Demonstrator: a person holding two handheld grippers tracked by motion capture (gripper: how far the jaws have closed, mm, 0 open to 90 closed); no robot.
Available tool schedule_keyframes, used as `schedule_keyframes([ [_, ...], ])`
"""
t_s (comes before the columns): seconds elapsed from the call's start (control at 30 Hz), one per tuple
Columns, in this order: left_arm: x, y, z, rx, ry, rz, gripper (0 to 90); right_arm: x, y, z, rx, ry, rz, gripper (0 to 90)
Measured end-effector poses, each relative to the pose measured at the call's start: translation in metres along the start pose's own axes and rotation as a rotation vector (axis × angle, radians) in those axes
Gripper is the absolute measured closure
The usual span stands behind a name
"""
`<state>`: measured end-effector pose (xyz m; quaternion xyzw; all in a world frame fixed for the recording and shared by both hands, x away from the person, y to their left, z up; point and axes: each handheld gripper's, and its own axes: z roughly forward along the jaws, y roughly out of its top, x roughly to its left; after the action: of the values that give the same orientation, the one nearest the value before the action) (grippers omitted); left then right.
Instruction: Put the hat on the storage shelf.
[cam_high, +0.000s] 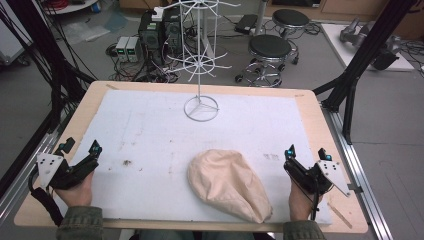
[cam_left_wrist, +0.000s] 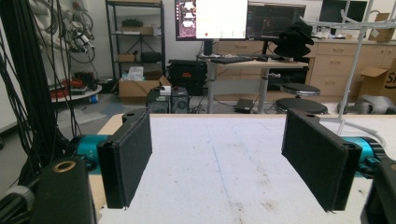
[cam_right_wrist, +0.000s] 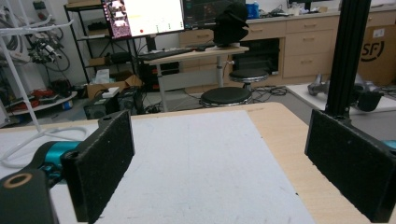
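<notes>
In the high view, a beige cloth cap (cam_high: 227, 184) lies on the white mat (cam_high: 150, 135) near the front edge of the bench (cam_high: 310, 100), a little toward its front right corner. Its long axis runs slantwise, from a rounded end pointing to the middle of the bench down to a narrower tip at the front edge. The left tongs (cam_high: 80, 147) rest near the front left corner, well apart from the cap, jaws spread wide with nothing between them. The right tongs (cam_high: 306, 151) sit near the front right corner, also wide and empty, and the cap lies just to their inner side, so the right hand looks the nearer one for a first reach. A white wire rack (cam_high: 201, 107) stands toward the back edge, well clear of the cap. In the left gripper view, the left tongs (cam_left_wrist: 231, 161) show two black jaws standing far apart over bare mat, with the rack's pole (cam_left_wrist: 352, 70) at the right. In the right gripper view, the right tongs (cam_right_wrist: 233, 163) likewise stand wide over mat and wood, holding nothing, facing the back edge rather than the cap.
</notes>
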<state>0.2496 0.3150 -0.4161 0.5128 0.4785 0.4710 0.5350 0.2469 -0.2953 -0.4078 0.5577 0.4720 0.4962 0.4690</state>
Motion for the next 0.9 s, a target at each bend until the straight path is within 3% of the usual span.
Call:
schedule_keyframes([
  [0.77,0.0023,-0.0015,-0.0001,0.004,0.002,-0.013,24.3,-0.0022,0.0004,-0.0014,0.003,-0.011,0.006,7.3],
  [0.9,0.0021,-0.0018,0.0001,0.006,0.002,-0.013,24.4,-0.0028,0.0000,-0.0001,0.027,-0.004,0.012,7.2],
])
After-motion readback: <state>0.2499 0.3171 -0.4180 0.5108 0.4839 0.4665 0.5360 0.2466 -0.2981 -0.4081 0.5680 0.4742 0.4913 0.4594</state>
